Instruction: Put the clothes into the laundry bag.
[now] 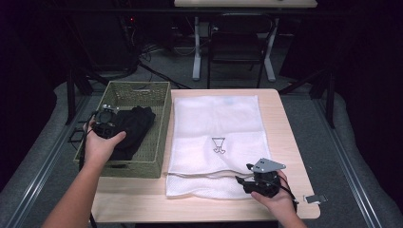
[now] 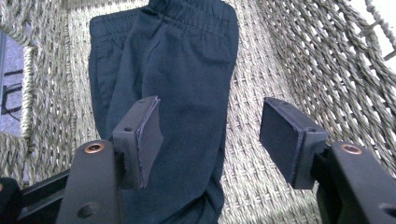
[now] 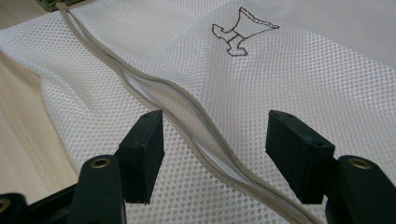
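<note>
A dark folded garment (image 1: 134,128) with an elastic waistband (image 2: 187,70) lies in a woven basket (image 1: 160,137) on the table's left. My left gripper (image 1: 107,124) hovers inside the basket over the garment, jaws open, one pad (image 2: 147,135) above the cloth, nothing pinched (image 2: 212,140). A white mesh laundry bag (image 1: 216,142) lies flat on the table's middle, with a small dark emblem (image 3: 240,30). Its beige zipper opening (image 3: 187,112) runs between my right gripper's open jaws (image 3: 215,149). That right gripper (image 1: 249,183) sits at the bag's near edge.
The light wooden table (image 1: 285,142) has bare strips right of the bag and along the front. A small metal clip (image 1: 314,198) lies near the front right corner. Behind the table stand a chair (image 1: 240,45) and another desk's legs on a dark floor.
</note>
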The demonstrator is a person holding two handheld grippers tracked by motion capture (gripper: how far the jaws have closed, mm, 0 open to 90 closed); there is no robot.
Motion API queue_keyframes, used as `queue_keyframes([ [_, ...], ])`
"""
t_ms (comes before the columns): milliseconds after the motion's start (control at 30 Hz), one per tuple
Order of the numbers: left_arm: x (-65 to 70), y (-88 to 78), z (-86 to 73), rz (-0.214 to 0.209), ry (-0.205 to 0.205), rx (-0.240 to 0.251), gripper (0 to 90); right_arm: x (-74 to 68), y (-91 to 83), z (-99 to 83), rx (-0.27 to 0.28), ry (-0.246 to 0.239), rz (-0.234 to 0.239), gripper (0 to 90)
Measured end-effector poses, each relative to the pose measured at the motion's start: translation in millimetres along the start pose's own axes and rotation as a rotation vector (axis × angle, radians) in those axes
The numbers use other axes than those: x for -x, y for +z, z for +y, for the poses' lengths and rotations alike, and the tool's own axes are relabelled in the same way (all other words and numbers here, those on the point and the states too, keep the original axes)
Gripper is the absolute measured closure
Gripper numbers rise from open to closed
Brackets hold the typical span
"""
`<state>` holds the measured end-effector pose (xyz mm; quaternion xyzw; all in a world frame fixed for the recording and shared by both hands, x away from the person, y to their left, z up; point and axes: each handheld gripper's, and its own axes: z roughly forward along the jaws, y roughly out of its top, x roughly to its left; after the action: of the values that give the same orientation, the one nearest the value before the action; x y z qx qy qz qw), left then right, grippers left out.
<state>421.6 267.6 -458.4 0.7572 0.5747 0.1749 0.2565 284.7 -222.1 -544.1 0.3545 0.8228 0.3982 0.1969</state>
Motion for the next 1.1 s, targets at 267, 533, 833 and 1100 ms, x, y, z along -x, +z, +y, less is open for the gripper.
queue_keyframes([
  [267,-0.9,10.0,5.4,0.009,-0.005,-0.034,38.7,0.4,-0.3,0.0,0.001,0.002,0.000,37.2],
  [533,-5.7,17.2,6.2,-0.001,-0.012,-0.067,38.7,0.4,-0.2,-0.2,0.001,0.000,0.001,37.2],
  [833,-17.1,18.8,5.4,-0.002,-0.044,-0.086,38.7,0.1,0.1,-0.1,-0.001,-0.002,0.002,37.2],
  [1100,-26.9,20.5,3.6,0.000,-0.070,-0.095,38.7,-0.1,0.4,-0.2,-0.004,-0.003,0.003,37.2],
])
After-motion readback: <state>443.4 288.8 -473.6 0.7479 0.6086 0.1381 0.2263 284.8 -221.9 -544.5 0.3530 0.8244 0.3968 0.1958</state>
